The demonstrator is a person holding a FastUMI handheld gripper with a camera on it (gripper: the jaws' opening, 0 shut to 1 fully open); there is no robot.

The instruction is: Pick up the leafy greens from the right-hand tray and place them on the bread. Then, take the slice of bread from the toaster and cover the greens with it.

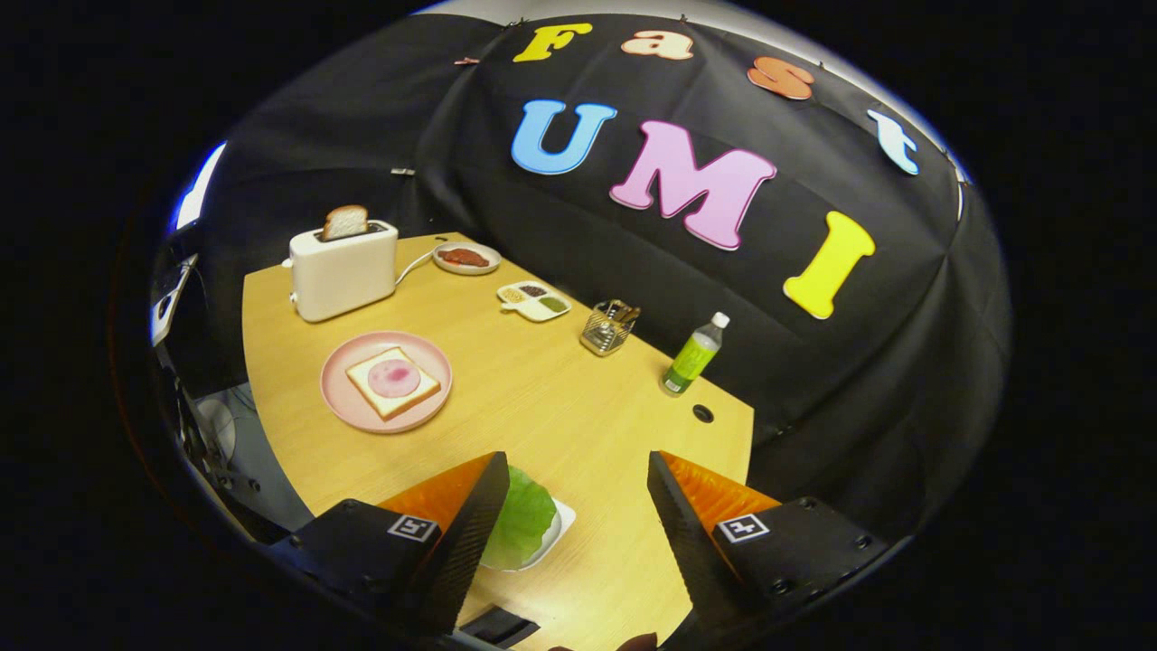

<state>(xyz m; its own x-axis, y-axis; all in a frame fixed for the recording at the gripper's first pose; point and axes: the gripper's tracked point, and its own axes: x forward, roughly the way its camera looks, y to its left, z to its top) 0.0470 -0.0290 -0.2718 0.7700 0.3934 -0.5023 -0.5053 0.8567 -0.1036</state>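
My gripper (577,493) is open above the wooden table (560,407), with nothing between its fingers. A green leaf (522,520) lies on a white tray (560,526) right beside the left finger, partly hidden by it. Beyond the fingers to the left, a pink plate (339,398) holds a slice of bread (407,400) topped with a round pink slice of meat (393,378). Farther back stands a white toaster (342,269) with a slice of bread (345,221) sticking up out of its slot.
Behind the toaster sits a small plate of reddish food (465,258). A white divided dish (533,300), a wire holder of cutlery (609,327) and a green bottle (692,357) line the table's far edge. A round cable hole (702,413) lies near the bottle.
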